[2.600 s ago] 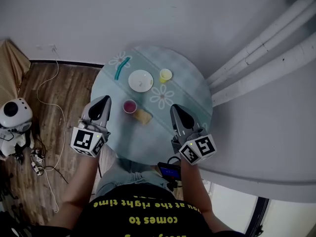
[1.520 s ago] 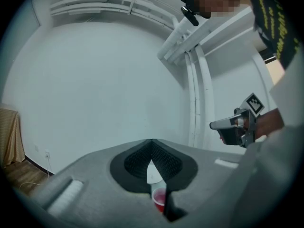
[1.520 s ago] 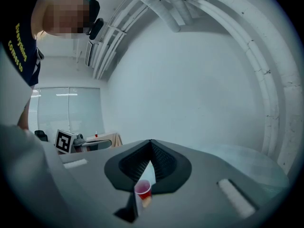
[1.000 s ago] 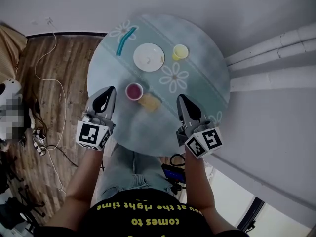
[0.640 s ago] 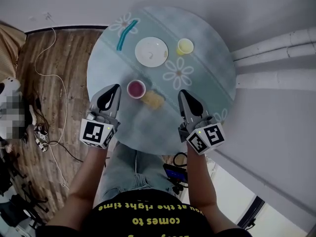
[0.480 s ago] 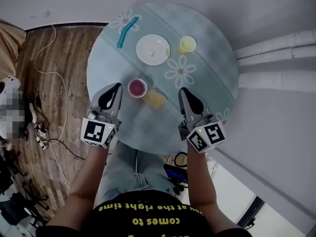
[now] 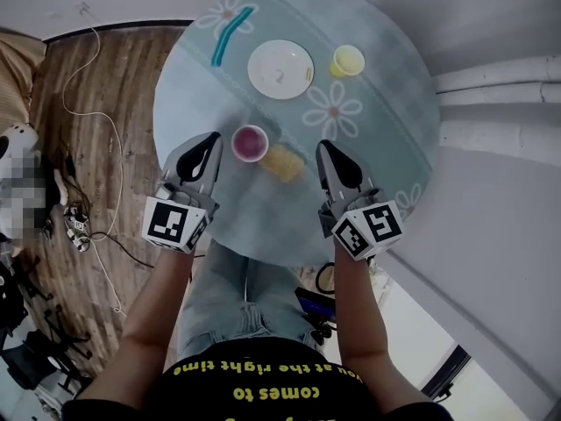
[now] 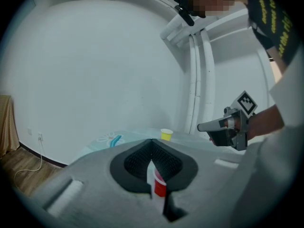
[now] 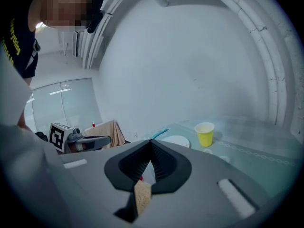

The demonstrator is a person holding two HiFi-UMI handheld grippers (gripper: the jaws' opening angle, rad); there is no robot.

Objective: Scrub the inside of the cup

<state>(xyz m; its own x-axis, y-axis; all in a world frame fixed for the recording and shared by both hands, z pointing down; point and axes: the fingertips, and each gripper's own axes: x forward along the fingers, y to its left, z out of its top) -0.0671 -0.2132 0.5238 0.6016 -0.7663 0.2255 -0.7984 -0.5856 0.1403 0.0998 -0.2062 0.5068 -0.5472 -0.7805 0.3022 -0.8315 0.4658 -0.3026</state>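
Head view shows two cups (image 7: 250, 143) (image 7: 348, 60), one sponge (image 7: 282, 161).

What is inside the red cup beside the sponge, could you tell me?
From the head view the red cup shows only its pink inside; nothing lies in it. Residue is too small to tell, and the left gripper view shows only its outside.

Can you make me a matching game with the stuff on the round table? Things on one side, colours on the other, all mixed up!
Things:
1. plate
2. near cup, by the sponge
3. far cup, by the plate
4. long thin stick

Colours:
A. yellow
B. teal
C. white
D. red

Right pairs: 1-C, 2-D, 3-A, 4-B.
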